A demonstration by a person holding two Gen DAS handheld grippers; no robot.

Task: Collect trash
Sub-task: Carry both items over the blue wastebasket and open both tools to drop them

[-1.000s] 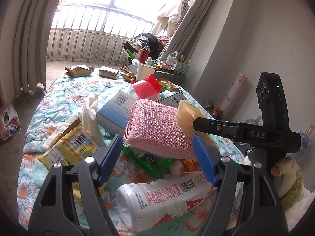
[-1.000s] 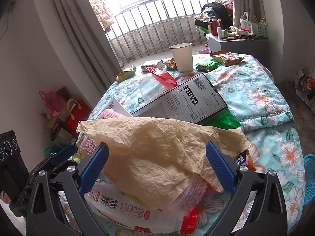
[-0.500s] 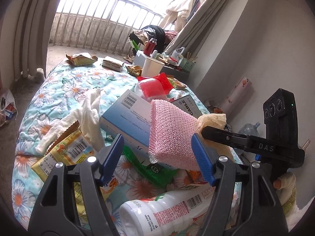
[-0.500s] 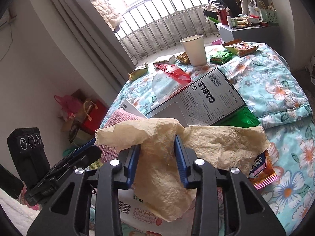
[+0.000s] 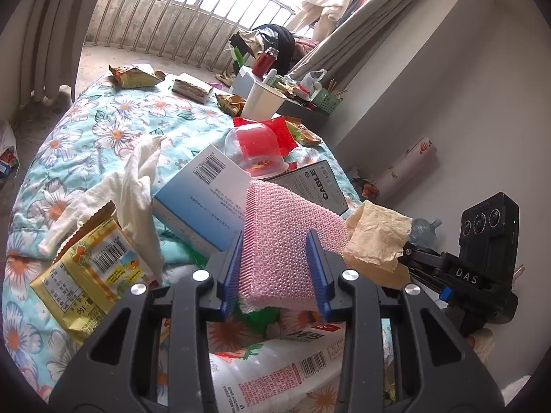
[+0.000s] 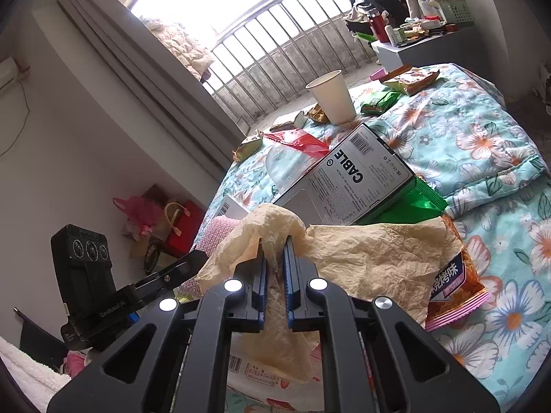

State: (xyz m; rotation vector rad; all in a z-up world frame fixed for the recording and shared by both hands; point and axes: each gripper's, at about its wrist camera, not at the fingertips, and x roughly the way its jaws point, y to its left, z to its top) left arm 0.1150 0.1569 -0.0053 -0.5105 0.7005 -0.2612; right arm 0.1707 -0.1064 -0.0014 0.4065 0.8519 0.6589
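My left gripper (image 5: 275, 258) is shut on a pink knobbly sponge (image 5: 289, 237) and holds it above the floral bed cover (image 5: 86, 130). My right gripper (image 6: 274, 258) is shut on a crumpled tan paper (image 6: 372, 261), which drapes over both sides of its jaws. The same paper (image 5: 378, 241) shows at the right of the left wrist view, and the sponge (image 6: 220, 230) shows at the left of the right wrist view. The two grippers are close side by side.
On the bed lie a white plastic bottle (image 5: 275, 371), a yellow snack bag (image 5: 86, 272), a blue box (image 5: 199, 199), a black "CABLE" box (image 6: 351, 179), a green wrapper (image 6: 413, 203), an orange snack bag (image 6: 454, 282), a white paper cup (image 6: 330, 96) and a white cloth (image 5: 134, 186).
Both grippers closed: the left on the pink sponge, the right on the tan paper. Both have lifted their loads a little off the pile.
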